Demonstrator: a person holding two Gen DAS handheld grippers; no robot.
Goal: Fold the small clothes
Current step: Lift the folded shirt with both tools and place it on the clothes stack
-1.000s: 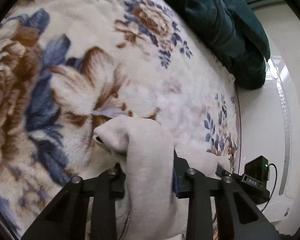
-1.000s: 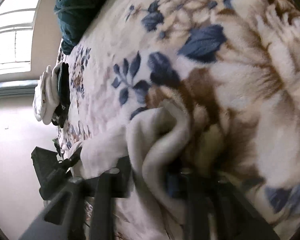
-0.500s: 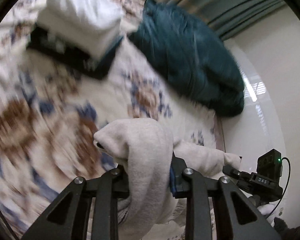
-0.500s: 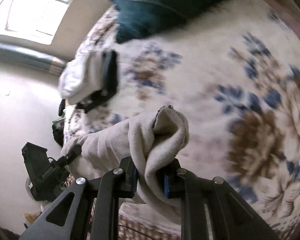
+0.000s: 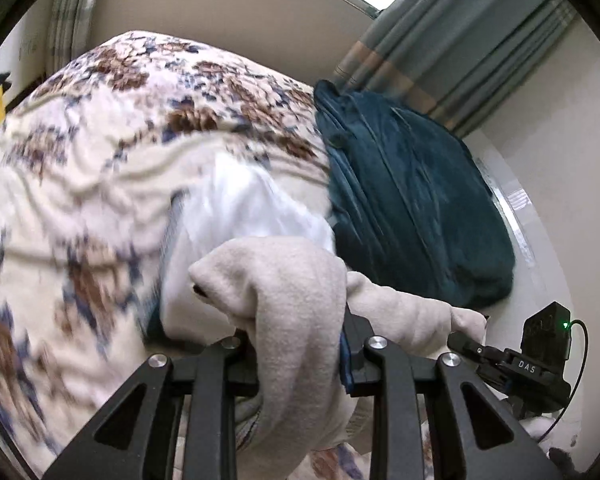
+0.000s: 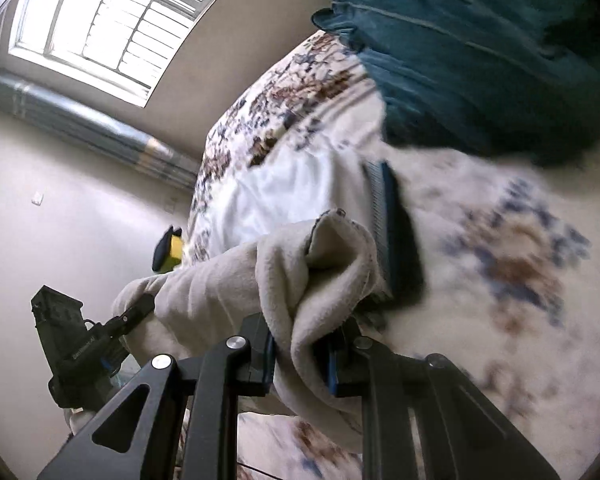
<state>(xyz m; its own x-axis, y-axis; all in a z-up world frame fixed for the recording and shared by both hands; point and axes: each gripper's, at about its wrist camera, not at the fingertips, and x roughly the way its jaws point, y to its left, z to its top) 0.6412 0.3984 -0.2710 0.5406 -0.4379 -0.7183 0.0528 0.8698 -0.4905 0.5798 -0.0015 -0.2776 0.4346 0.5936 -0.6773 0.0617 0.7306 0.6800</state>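
Both tongs, the left tongs [image 5: 300, 364] and the right tongs [image 6: 300, 360], pinch one beige cloth [image 5: 296, 304] and hold it up over the bed [image 5: 80, 168], near the white pile [image 5: 252, 208]. I think it is mid-fold. Next, lay it down flat.

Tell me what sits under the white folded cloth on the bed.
The white folded cloth lies on a dark folded garment, itself on the floral blanket. The beige garment hides the stack's near edge.
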